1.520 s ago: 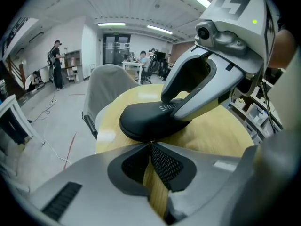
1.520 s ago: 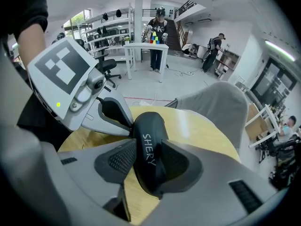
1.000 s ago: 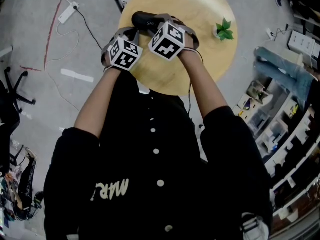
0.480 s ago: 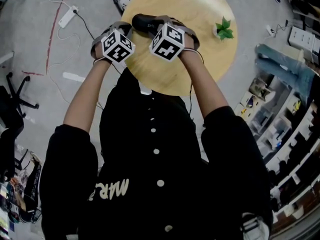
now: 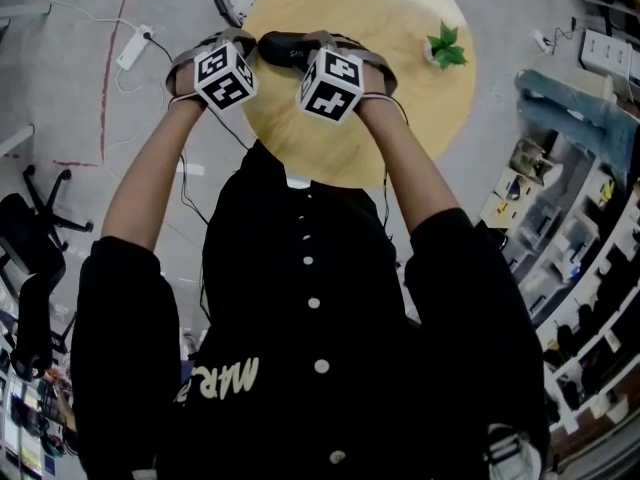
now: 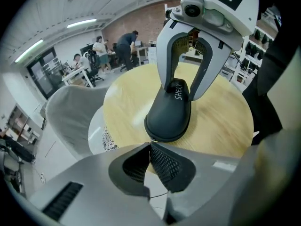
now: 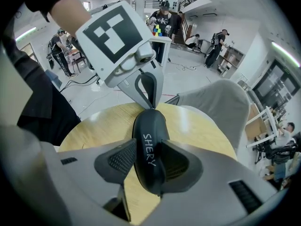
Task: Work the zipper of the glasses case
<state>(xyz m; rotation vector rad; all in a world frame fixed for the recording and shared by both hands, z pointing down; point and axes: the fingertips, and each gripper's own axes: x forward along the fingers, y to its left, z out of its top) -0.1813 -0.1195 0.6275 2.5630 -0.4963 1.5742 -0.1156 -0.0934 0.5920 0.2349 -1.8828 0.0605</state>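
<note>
My right gripper (image 7: 149, 163) clamps the case (image 6: 169, 119) across its middle, by the table's (image 5: 400, 118) left rim. My left gripper (image 6: 150, 147) is pinched together at the case's end, out past the rim over floor. Bare wood runs right to the plant (image 5: 447, 48). A second ago the left gripper sat further in.

A round pale wooden surface (image 5: 400, 28) stands at 12 o'clock on a grey floor (image 5: 70, 168). At 10 o'clock a white power strip (image 5: 133, 48) lies with its cable beside a red line (image 5: 118, 38) on the floor. A black office chair (image 5: 40, 238) sits at 9 o'clock, and cluttered shelves (image 5: 560, 258) fill 3 to 4 o'clock. In the left gripper view a grey chair (image 6: 70, 117) is just beside the surface. Beyond it, people (image 6: 101, 48) sit at desks before a brick wall (image 6: 136, 22) under ceiling light strips (image 6: 84, 22).
</note>
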